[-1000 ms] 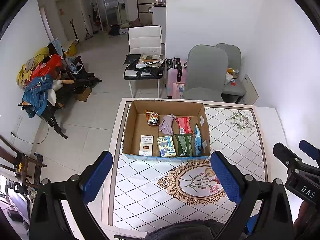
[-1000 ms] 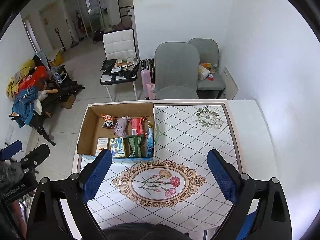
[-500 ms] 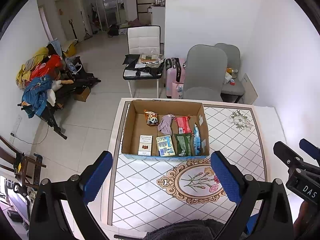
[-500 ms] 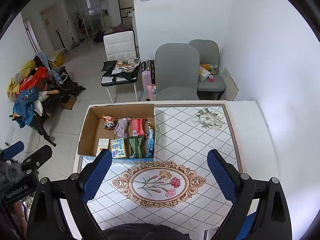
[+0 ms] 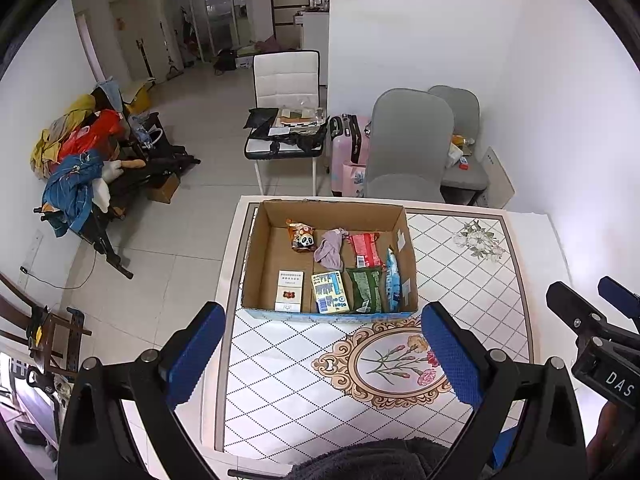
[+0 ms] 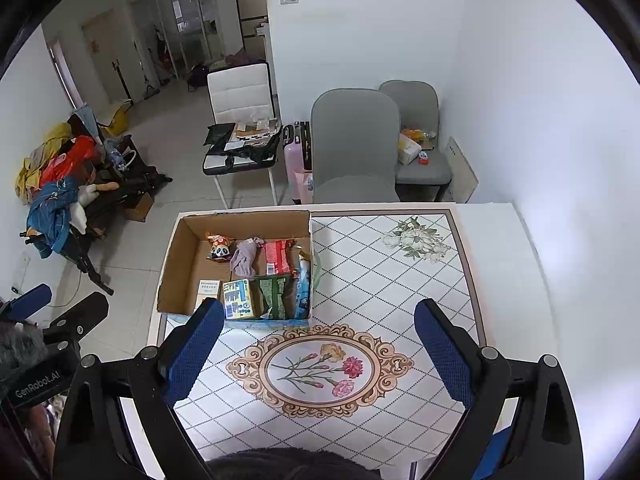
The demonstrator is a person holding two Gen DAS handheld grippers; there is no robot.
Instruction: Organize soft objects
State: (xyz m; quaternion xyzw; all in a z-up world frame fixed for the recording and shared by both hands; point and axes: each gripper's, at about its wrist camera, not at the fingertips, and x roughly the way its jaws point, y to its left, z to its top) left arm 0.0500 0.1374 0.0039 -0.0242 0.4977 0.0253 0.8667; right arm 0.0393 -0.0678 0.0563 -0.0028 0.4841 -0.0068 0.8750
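I hold both tools high above the table (image 5: 520, 248), looking down before I commit to a pick. My left gripper (image 5: 324, 356) has its blue pads spread wide with nothing between them, and my right gripper (image 6: 320, 354) is just as wide and just as empty. Hovering back like this keeps the whole cardboard box (image 5: 260, 248) in sight, which I judge useful for choosing what to sort first.

The soft things lie inside that box, at the table's far left corner. Along the back sit a panda toy (image 5: 306, 240), a crumpled mauve cloth (image 5: 330, 244) and a red snack packet (image 5: 366, 248). In front lie a white carton (image 5: 289, 290), a blue-and-yellow box (image 5: 330, 293), a green packet (image 5: 366, 288) and a blue pouch (image 5: 394, 276) leaning against the right wall. Nothing touches my fingers.

Compared with a second ago, almost nothing has changed: the box contents lie as they did, both pairs of fingers stay spread, and the view has only drifted slightly, with the box a touch higher in frame.
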